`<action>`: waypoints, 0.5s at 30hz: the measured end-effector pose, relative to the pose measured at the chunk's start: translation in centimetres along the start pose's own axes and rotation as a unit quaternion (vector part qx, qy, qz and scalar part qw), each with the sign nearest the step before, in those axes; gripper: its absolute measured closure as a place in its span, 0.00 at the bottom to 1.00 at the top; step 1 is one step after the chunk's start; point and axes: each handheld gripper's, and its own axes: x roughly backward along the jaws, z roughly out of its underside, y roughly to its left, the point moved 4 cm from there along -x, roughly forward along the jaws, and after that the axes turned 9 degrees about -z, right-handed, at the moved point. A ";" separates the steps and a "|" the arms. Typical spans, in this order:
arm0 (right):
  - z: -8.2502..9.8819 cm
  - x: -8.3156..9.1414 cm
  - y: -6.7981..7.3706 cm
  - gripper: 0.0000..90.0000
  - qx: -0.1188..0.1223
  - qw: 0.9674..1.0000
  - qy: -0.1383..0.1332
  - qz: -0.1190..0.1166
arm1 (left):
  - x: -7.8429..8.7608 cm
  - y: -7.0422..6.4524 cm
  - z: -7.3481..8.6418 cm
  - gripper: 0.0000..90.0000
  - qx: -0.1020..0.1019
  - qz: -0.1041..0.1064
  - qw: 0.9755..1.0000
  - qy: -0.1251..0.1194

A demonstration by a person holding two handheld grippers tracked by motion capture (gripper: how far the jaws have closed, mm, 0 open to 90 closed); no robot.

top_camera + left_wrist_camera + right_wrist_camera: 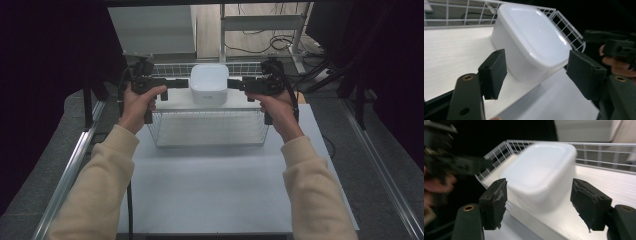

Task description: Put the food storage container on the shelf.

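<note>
**White tub on basket shelf, flanked by both grippers**

White rounded-square plastic tub (209, 83) sits upside down on the white board (175, 102) atop the white wire basket (210, 129), near the worktop's (210, 185) far edge. Left gripper (184, 83) and right gripper (234, 84): jaws wide apart, holding nothing. Tub looks light, stiff and glossy, likely slippery; grip opposite side walls.

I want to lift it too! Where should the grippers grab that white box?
Probably the two opposite flat side walls of the white box, left gripper from the left and right gripper from the right. It sits upside down, smooth rounded bottom up, with no handle.
</note>
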 end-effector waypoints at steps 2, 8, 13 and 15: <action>1.3 1.4 0.6 0.32 0.030 0.999 0.005 0.009 | 1.0 -0.5 1.1 0.34 -0.027 -0.010 1.000 -0.007; 3.7 3.7 2.0 0.30 0.055 0.998 0.002 0.011 | 3.3 -1.3 4.5 0.33 -0.071 -0.034 0.997 -0.019; 8.1 6.1 3.5 0.30 0.096 0.995 -0.007 0.021 | 5.5 -1.5 9.5 0.33 -0.113 -0.052 0.992 -0.023; 9.9 6.7 3.7 0.30 0.099 0.995 -0.008 0.021 | 6.1 -1.4 11.2 0.32 -0.120 -0.059 0.991 -0.022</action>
